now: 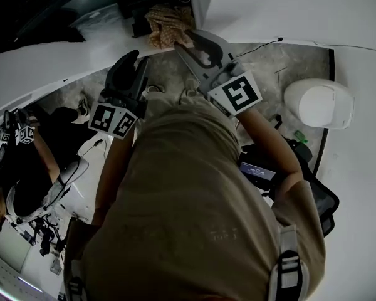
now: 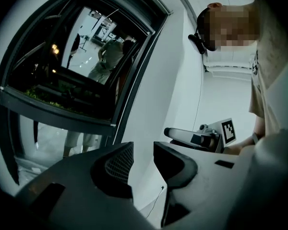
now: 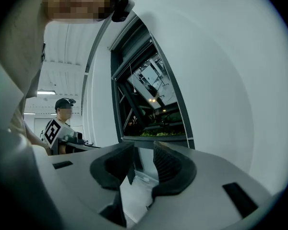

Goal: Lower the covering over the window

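**Black-framed window shows glass; both tools empty**

The window [image 3: 151, 95] sits in a white wall [image 3: 221, 80], beyond the tools. It lies far left in the left gripper view and just right of centre in the right gripper view. Its glass is exposed in both views, carrying reflections of room lights and, low down, a strip of greenery [image 3: 158, 133].

The covering cannot be identified with certainty. A dark band [image 3: 132, 51] across the head of the opening may be the covering, gathered up or part-way down, or it may only be frame. A thin beaded cord [image 3: 182, 113] hangs down the right edge of the window.

The left tool [image 2: 143, 152] has its jaws moderately apart, with only wall and floor visible in the gap. The right tool [image 3: 143, 159] is likewise moderately open and holds nothing. Both point roughly level towards the wall, and neither touches the window or the cord.

In the inspector's judgement the scene fits two stages equally. The tools may be on the way to the cord, or they may have let go of it with the covering set wherever the dark band ends. The pictures do not decide between these.

Any further work on the cord would call for a narrow, well-centred pinch. The cord is slim, hangs free and sits close against the frame.
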`<action>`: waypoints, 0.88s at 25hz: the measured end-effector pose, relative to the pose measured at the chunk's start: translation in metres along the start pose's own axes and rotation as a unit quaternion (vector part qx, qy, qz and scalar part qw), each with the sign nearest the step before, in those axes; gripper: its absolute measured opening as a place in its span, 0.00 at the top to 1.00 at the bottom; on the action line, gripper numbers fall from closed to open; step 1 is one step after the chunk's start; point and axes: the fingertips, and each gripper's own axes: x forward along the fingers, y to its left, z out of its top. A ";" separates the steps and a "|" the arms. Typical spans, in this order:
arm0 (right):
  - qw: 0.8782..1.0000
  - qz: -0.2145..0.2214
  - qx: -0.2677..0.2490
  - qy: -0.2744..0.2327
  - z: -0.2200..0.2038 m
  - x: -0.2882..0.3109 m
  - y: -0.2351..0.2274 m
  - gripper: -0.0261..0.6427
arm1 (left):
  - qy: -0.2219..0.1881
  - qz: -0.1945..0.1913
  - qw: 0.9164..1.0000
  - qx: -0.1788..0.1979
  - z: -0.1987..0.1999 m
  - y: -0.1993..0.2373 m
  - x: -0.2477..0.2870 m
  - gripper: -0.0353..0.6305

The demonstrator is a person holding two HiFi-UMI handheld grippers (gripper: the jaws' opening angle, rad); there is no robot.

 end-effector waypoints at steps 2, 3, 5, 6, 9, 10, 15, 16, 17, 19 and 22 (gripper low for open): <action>1.000 -0.005 0.009 -0.002 -0.006 -0.004 0.004 0.80 | 0.013 0.006 1.000 -0.004 -0.009 0.000 -0.005 0.76; 1.000 -0.007 0.013 -0.001 -0.009 -0.007 0.006 0.80 | 0.018 0.010 1.000 -0.005 -0.012 0.001 -0.009 0.76; 1.000 -0.014 0.026 -0.001 -0.014 -0.012 0.014 0.80 | 0.024 0.020 1.000 -0.005 -0.016 0.003 -0.019 0.76; 0.999 -0.018 0.033 -0.001 -0.015 -0.015 0.019 0.80 | 0.025 0.024 0.999 -0.005 -0.016 0.004 -0.026 0.76; 0.999 -0.026 0.038 -0.001 -0.016 -0.020 0.040 0.80 | 0.017 0.031 0.999 -0.001 -0.012 0.008 -0.050 0.76; 0.999 -0.029 0.033 -0.003 -0.015 -0.018 0.047 0.80 | 0.012 0.031 0.999 0.001 -0.010 0.011 -0.057 0.76; 0.997 -0.066 -0.013 -0.025 -0.003 0.002 0.085 0.80 | -0.001 0.013 1.000 0.016 -0.004 0.032 -0.100 0.77; 0.996 -0.076 -0.022 -0.028 0.000 0.004 0.097 0.80 | -0.003 0.012 1.000 0.022 -0.002 0.035 -0.113 0.82; 0.995 -0.085 -0.033 -0.031 0.004 0.006 0.110 0.80 | -0.006 0.013 0.999 0.029 0.003 0.038 -0.127 0.92; 0.992 -0.101 -0.054 -0.044 0.017 0.009 0.137 0.80 | -0.018 0.012 0.999 0.037 0.014 0.044 -0.153 0.92; 0.988 -0.119 -0.089 -0.050 0.025 0.012 0.176 0.80 | -0.030 0.016 0.999 0.033 0.023 0.057 -0.191 0.92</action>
